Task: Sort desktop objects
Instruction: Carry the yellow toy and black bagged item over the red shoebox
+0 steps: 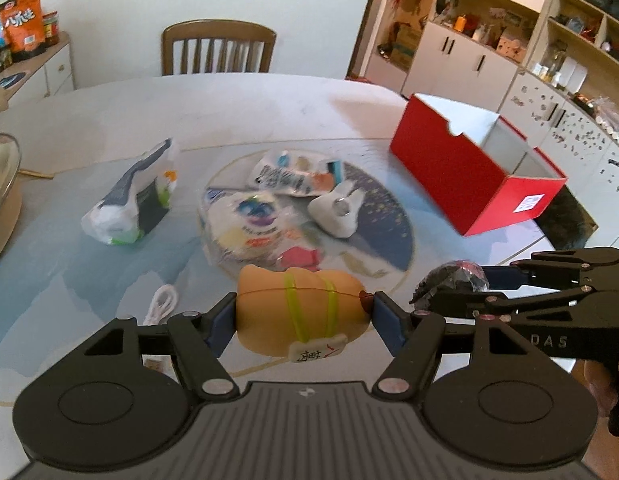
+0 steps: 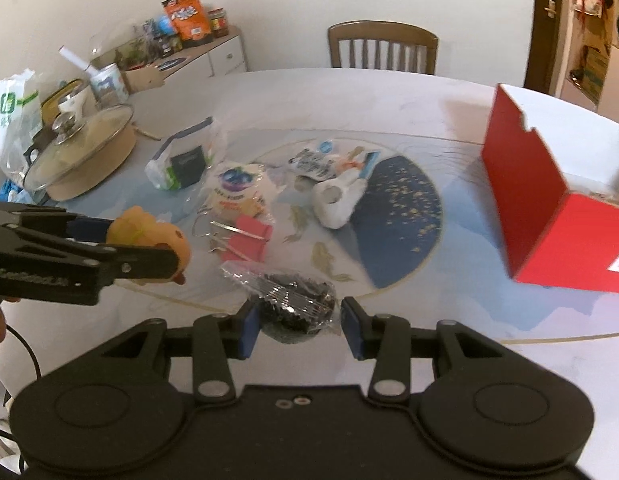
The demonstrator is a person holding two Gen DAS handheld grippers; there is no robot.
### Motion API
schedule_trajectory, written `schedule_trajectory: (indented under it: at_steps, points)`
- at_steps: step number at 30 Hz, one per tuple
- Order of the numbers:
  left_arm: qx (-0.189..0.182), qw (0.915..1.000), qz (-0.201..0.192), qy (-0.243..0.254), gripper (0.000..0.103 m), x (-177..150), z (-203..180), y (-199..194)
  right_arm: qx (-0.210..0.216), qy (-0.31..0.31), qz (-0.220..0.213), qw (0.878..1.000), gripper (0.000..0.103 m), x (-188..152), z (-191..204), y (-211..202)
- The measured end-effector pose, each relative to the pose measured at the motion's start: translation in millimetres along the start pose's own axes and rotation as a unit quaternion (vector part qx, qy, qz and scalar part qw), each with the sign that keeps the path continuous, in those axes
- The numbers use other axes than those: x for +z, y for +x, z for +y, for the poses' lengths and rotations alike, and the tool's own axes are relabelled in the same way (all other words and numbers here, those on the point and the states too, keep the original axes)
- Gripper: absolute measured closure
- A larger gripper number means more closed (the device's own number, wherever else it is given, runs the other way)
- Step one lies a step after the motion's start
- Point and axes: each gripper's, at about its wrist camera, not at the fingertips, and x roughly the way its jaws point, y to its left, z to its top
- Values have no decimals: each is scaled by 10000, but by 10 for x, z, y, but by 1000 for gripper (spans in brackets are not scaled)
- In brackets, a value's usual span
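The left gripper [image 1: 305,312] pinched an orange toy [image 1: 299,310] above the table [image 1: 229,100]. The right gripper [image 2: 300,322] pinched a black wrapped bundle [image 2: 293,300], left of the red box [image 2: 549,208].

Orange toy [image 1: 301,312], banded in yellow-green, with a white tag in dark lettering and a red spot at one end. Black grippers, left [image 1: 303,316] and right [image 2: 299,322], with blue pads [image 2: 249,330]. A dark wrapped bundle [image 2: 293,304] glints under clear film. Red box [image 1: 465,164], white inside, white label. Table [image 1: 229,96] pale, its centre a navy disc speckled gold. White gadget [image 1: 337,208], grey lens. Red clip [image 2: 249,236]. Brown chair [image 1: 219,46].
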Motion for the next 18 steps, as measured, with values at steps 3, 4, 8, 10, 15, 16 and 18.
schedule_trajectory:
  at_steps: [3, 4, 8, 10, 15, 16, 18]
  points:
    - [-77, 10000, -28, -10, 33, 56, -79, -11, 1, 81, -46, 10000, 61, 42, -110, -97]
    - [-98, 9999, -40, -12, 33, 79, -106, -14, -8, 87, -56, 9999, 61, 60, -148, -125]
    - [-176, 9998, -103, -28, 32, 186, -229, -22, -14, 160, -129, 9998, 61, 147, -315, -267]
    - [-205, 9997, -141, -8, 32, 243, -299, -23, -30, 226, -171, 9996, 61, 204, -420, -337]
    - [-241, 9994, -231, 59, 32, 401, -533, 28, 3, 341, -263, 9991, 61, 328, -677, -459]
    - [-241, 9994, -248, 72, 32, 430, -578, 44, 9, 344, -281, 9990, 61, 355, -731, -478]
    - [-247, 9993, -284, 87, 32, 498, -685, 90, 7, 314, -324, 9990, 61, 407, -840, -514]
